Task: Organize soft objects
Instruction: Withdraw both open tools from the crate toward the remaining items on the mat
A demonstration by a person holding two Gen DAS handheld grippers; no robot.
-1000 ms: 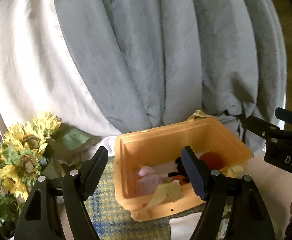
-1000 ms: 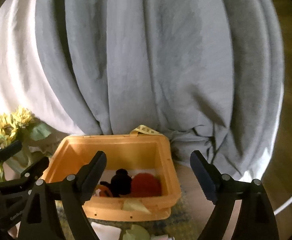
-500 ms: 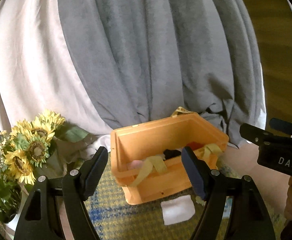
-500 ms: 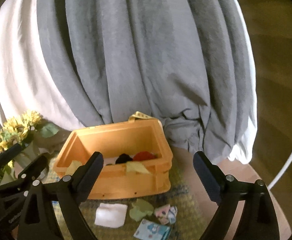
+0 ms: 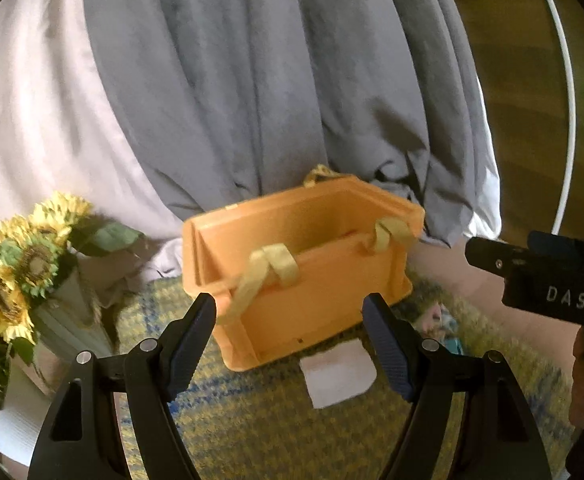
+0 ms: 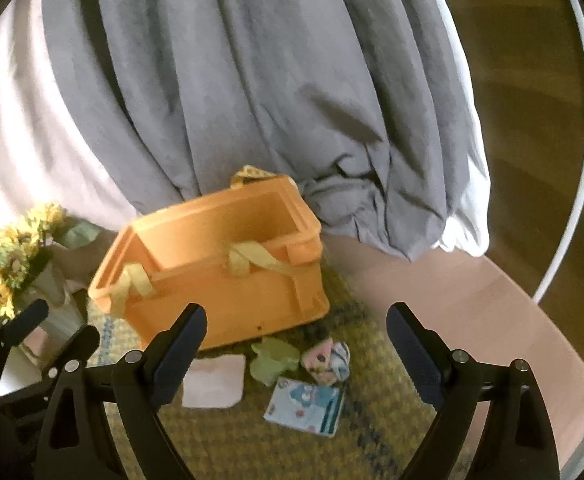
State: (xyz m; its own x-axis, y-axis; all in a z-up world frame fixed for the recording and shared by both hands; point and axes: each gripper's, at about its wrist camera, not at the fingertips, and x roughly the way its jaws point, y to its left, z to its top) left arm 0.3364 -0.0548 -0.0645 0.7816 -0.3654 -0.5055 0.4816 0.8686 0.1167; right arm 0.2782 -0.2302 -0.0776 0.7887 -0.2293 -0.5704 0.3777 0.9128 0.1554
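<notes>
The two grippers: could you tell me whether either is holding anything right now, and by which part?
Nothing is held. The left gripper and right gripper both stand open and empty.

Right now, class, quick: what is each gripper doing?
Left gripper: open, holding nothing.
Right gripper: open, holding nothing; its jaws have just been opening.

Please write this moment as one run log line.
left tool: open, empty | right tool: open, empty, jaws just opening | four cloths on mat before orange bin
</notes>
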